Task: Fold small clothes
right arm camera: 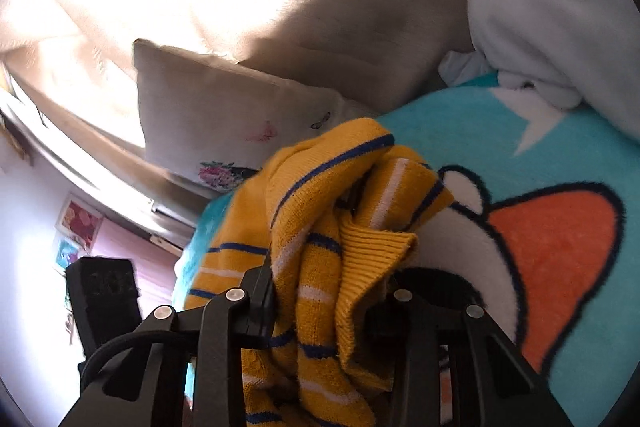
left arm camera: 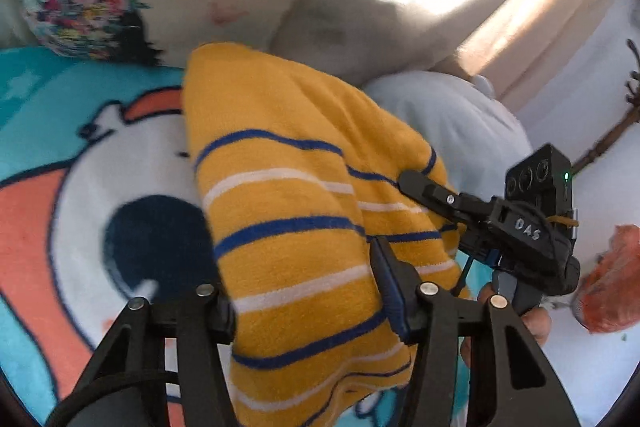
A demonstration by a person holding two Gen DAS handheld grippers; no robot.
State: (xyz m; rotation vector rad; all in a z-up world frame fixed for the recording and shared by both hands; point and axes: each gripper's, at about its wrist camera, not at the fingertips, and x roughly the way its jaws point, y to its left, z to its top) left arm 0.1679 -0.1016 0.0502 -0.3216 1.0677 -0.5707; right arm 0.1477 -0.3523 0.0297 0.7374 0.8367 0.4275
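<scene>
The left gripper [left arm camera: 306, 291] is grasping the sweater [left arm camera: 304, 195]: its two fingers are standing a moderate way apart with a thick bunch of the yellow, blue-and-white-striped knit filling the gap between them. The fabric is rising from the jaws and draping forward over the blanket [left arm camera: 60, 115], a turquoise fleece with a white, orange and navy cartoon print.

The right gripper [right arm camera: 326, 297] is also gripping the sweater [right arm camera: 320, 227], its fingers spread about as wide, with crumpled folds and a ribbed cuff bulging up between them. In the left view the right gripper [left arm camera: 416, 187] is reaching in from the right side, its tip pressing on the sweater's right edge, with the person's hand [left arm camera: 532, 323] showing under its handle.

The sweater is hanging lifted between the two grippers, above the blanket, its lower part trailing down onto the fleece.

A cream pillow [right arm camera: 224, 123] with a flower print is lying beyond the sweater, and a pale blue-white cushion [right arm camera: 552, 11] is sitting at the blanket's far edge. An orange-red cloth [left arm camera: 608, 287] is lying well apart at the right of the left view
</scene>
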